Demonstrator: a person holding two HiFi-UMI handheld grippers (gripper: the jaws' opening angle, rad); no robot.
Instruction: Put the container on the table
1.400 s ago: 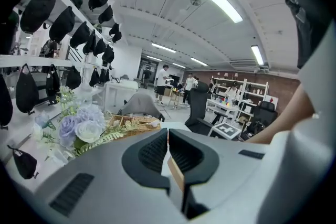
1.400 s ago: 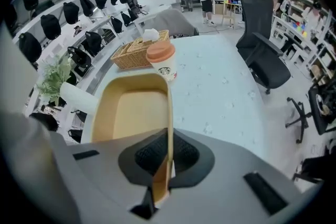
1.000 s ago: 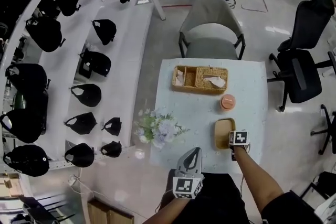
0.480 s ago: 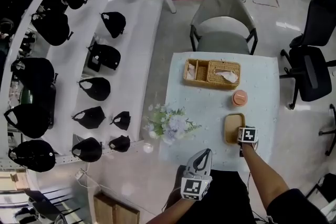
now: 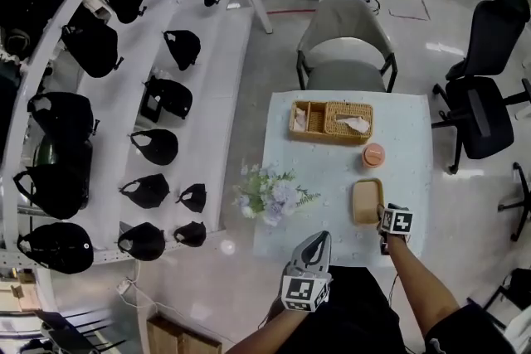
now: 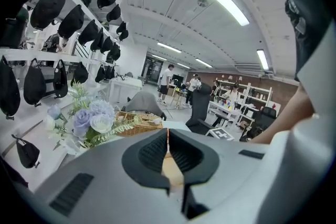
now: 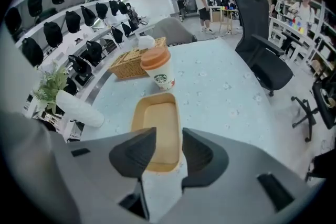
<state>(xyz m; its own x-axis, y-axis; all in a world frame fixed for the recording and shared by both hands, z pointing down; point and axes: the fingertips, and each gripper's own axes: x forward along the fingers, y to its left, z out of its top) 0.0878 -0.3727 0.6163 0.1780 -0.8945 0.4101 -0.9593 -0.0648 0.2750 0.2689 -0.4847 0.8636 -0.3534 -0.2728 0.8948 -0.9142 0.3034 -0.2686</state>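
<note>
Right gripper view, right gripper (image 7: 168, 134) opening, container (image 7: 155, 119) end between jaws, beside table (image 7: 220, 89) edge.

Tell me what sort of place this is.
Probably an open office or lab with a shop-style display: tiered white shelves of black bags, a black office chair, and people at workbenches farther back.

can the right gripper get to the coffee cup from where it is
Probably yes. The cup stands just past the low tray, with nothing tall between it and the right gripper, whose fingers are opening with the tray's near rim between them.
</note>
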